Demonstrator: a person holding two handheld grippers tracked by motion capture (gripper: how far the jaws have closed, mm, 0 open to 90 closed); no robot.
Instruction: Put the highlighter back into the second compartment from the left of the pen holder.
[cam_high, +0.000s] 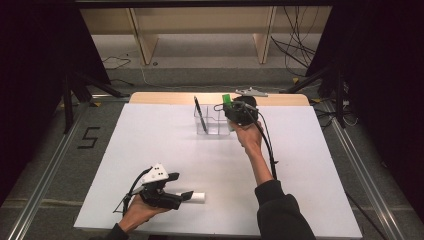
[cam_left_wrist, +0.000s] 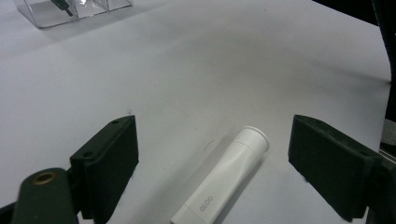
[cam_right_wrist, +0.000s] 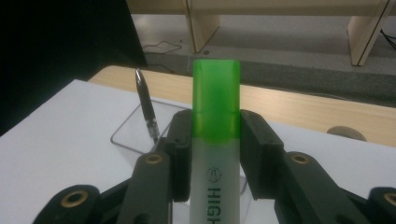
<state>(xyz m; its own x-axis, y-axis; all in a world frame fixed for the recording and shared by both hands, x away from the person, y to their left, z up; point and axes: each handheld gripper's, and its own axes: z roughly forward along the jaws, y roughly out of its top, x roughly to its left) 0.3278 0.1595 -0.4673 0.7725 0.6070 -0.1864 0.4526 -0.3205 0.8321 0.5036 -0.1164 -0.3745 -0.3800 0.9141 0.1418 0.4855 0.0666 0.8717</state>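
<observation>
gripping a highlighter (cam_right_wrist: 215, 140) between its two pads, our right gripper (cam_right_wrist: 215, 154) holds it upright, green cap on top, white barrel running down out of frame so its lower end is cut off and the print reads only in part. in the high view the right gripper (cam_high: 240, 111) sits at the right side of the clear box (cam_high: 212, 120), and of the highlighter (cam_high: 227, 98) we see just the green cap above the dark gripper body; the barrel is hidden. we cannot tell from there whether it hangs over the box or beside it. a black pen (cam_right_wrist: 147, 107) stands tilted in the box (cam_right_wrist: 128, 135), its lower end blurred behind the clear wall.

our left gripper (cam_left_wrist: 212, 158) stands wide open, its jaws flanking a white tube (cam_left_wrist: 224, 182) lying on the table (cam_left_wrist: 210, 70), pads apart from it on both sides. the tube's near end is cut off by the frame edge. in the high view the left gripper (cam_high: 165, 195) is near the front edge, and the tube (cam_high: 197, 197) pokes out past it, its rest hidden by the jaws.
</observation>
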